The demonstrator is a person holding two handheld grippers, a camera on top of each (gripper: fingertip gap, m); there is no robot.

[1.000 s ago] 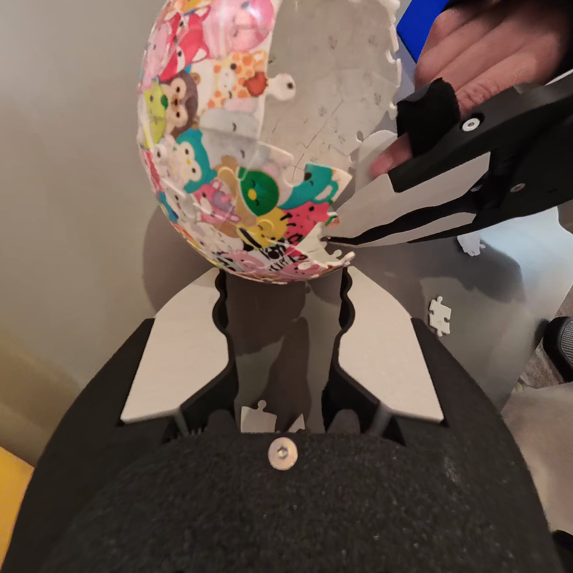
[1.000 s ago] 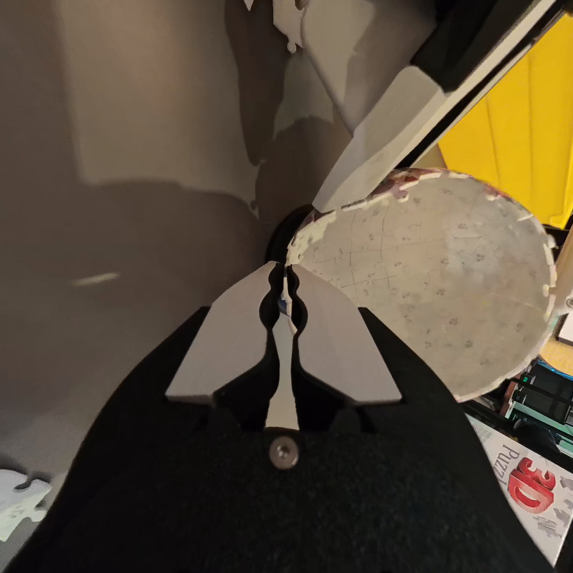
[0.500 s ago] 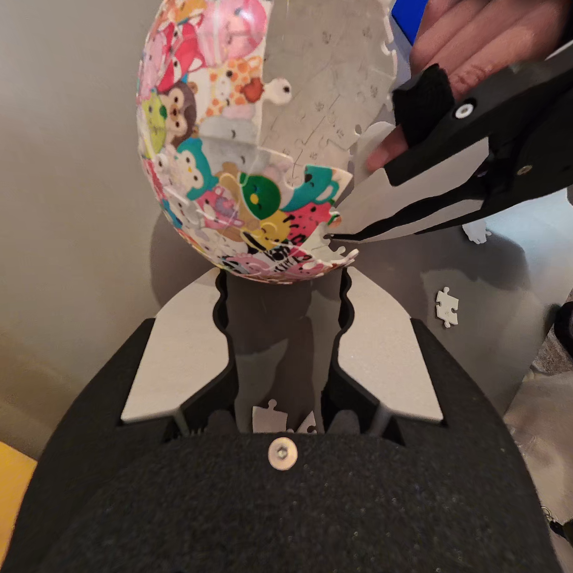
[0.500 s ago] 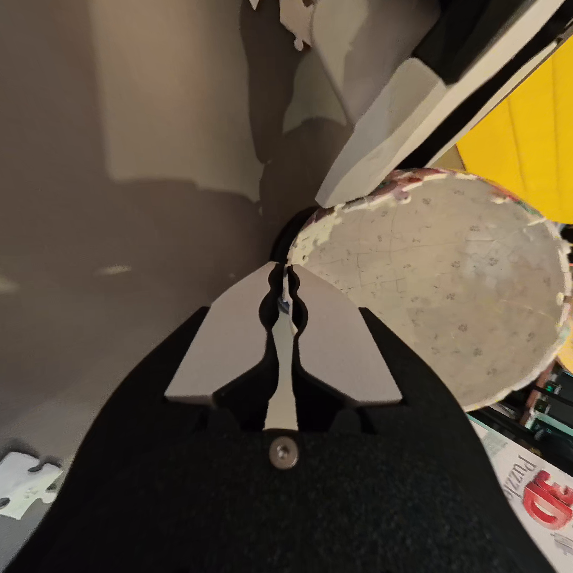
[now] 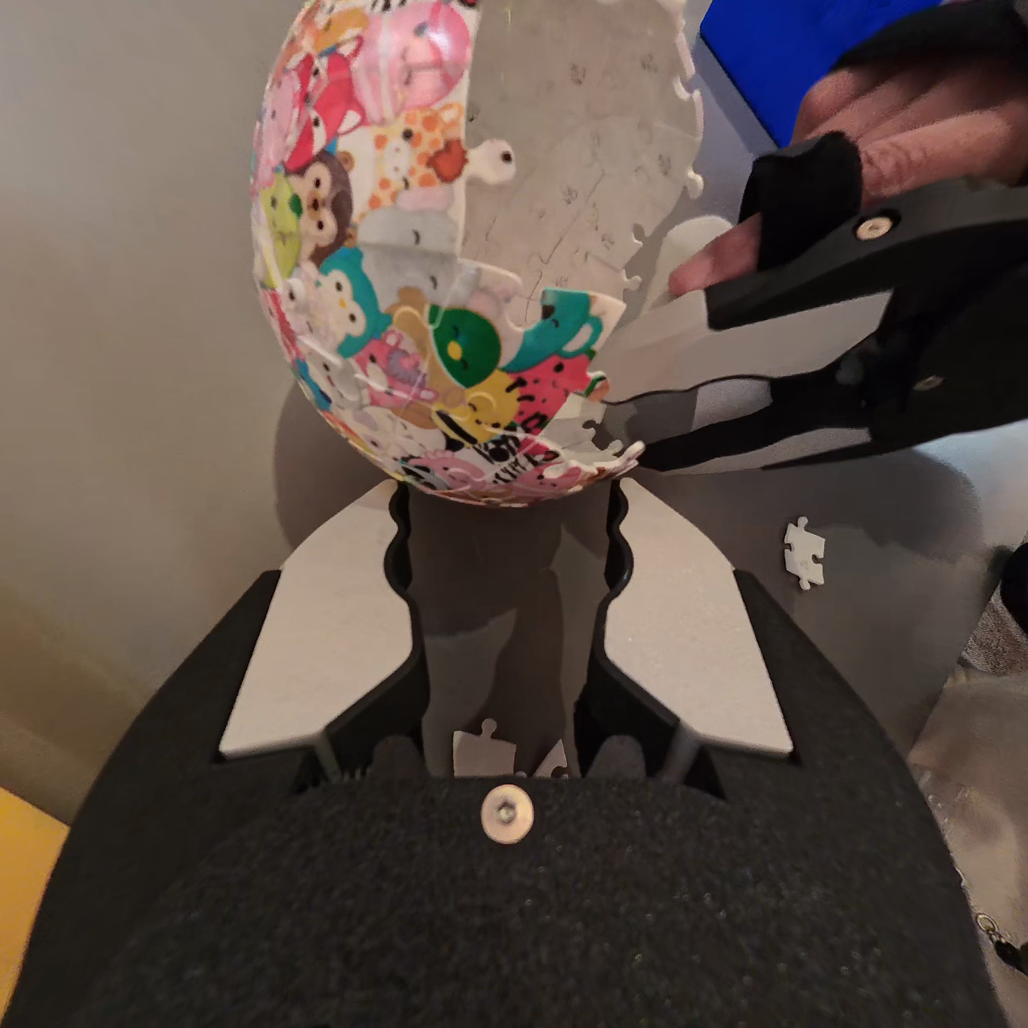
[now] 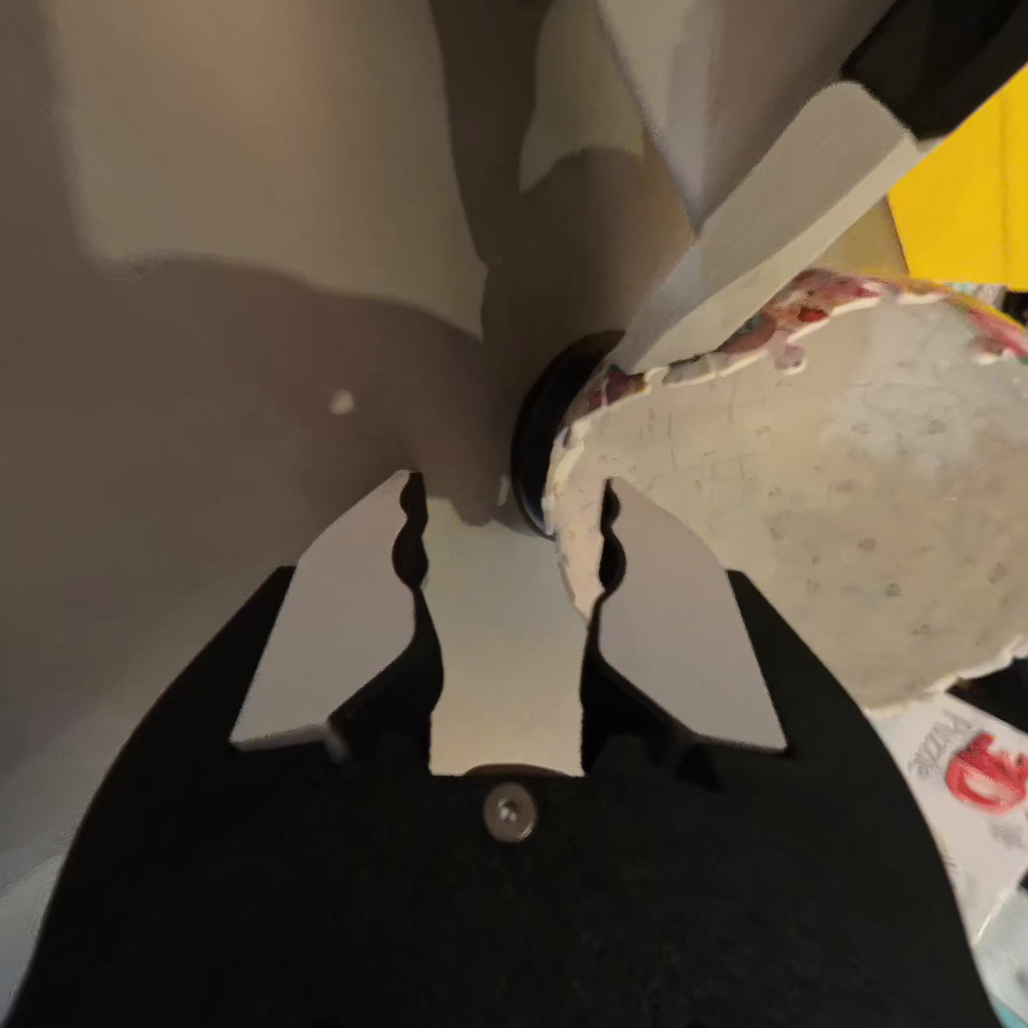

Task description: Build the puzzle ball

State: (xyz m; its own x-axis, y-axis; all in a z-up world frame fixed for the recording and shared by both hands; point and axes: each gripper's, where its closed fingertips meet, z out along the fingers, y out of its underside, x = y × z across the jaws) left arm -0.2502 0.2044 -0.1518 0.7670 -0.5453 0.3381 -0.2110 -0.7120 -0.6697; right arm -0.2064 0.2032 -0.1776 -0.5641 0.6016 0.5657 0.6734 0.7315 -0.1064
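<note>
My left gripper (image 5: pixel 509 489) sits with jaws wide apart, nothing between them. The puzzle ball (image 5: pixel 411 311), a half-built shell with cartoon animals outside and a plain grey inside, stands just ahead of its fingertips on a dark ring stand (image 6: pixel 542 439); I cannot tell whether the tips touch it. A loose piece (image 5: pixel 481 751) lies on the surface (image 5: pixel 128 389) between the finger bases, and another loose piece (image 5: pixel 804 550) is off to its right. My right gripper (image 5: pixel 623 428) comes in from the right with jaws parted, empty, tips at the shell's lower open rim. A hand (image 5: pixel 890 139) holds it. In the right wrist view the right finger overlaps the rim; printed box (image 6: pixel 968 779) lower right.
</note>
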